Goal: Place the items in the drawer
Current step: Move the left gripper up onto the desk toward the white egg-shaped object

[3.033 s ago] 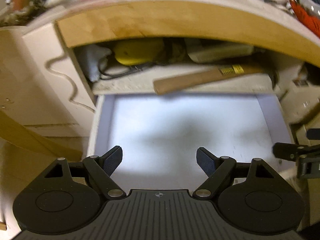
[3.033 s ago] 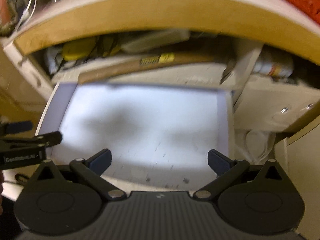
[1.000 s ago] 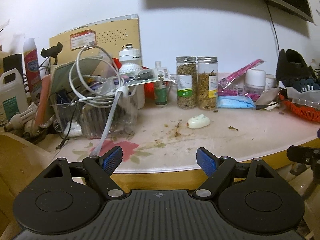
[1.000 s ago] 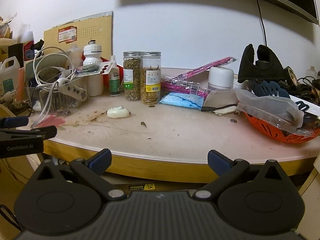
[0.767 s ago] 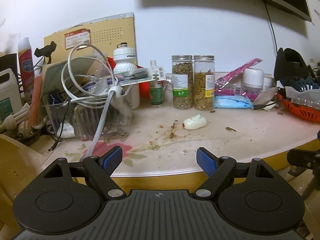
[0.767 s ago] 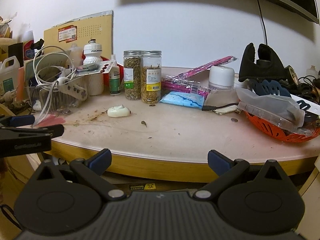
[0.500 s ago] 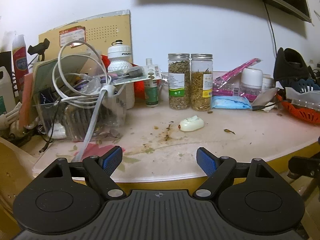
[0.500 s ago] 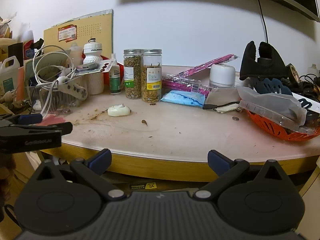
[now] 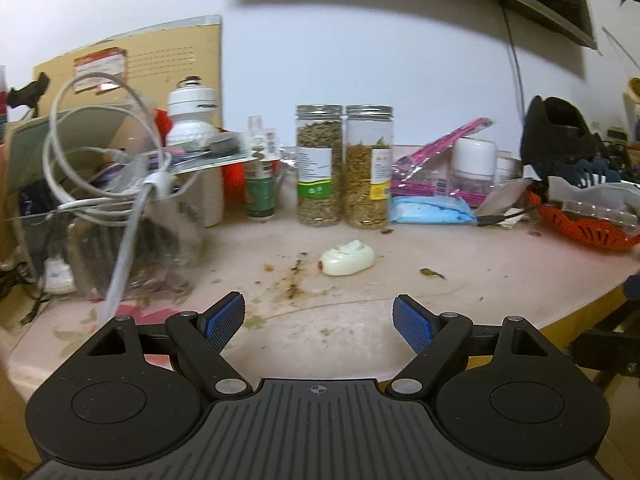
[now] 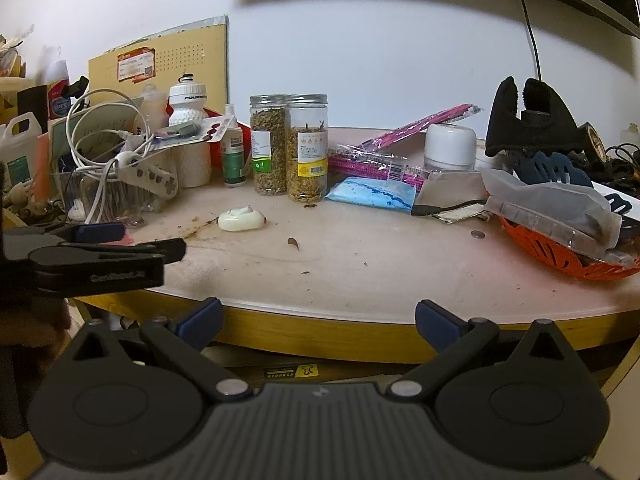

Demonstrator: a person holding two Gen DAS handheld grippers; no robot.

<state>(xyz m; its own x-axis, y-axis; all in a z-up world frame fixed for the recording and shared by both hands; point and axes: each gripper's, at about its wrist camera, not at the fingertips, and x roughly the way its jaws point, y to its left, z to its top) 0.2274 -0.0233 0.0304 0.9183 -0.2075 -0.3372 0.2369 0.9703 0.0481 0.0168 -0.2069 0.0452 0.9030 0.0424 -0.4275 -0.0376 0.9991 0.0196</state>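
Hovering over the near edge of the cluttered table [image 9: 400, 280], left gripper [image 9: 319, 322]: fingers spread wide, nothing held. Right gripper [image 10: 319, 322]: likewise spread, empty, before the table's rim. Small white item [image 9: 348, 261] lies ahead, before two jars [image 9: 344, 166]; drawer unseen.

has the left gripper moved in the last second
Yes. The left gripper has advanced over the table toward the two jars: its fingers now lie past the wooden edge, and the white lump sits nearer.

L wrist: low, near tabletop [image 9: 480, 264] | R wrist: further back | both share jars [image 10: 288, 144]
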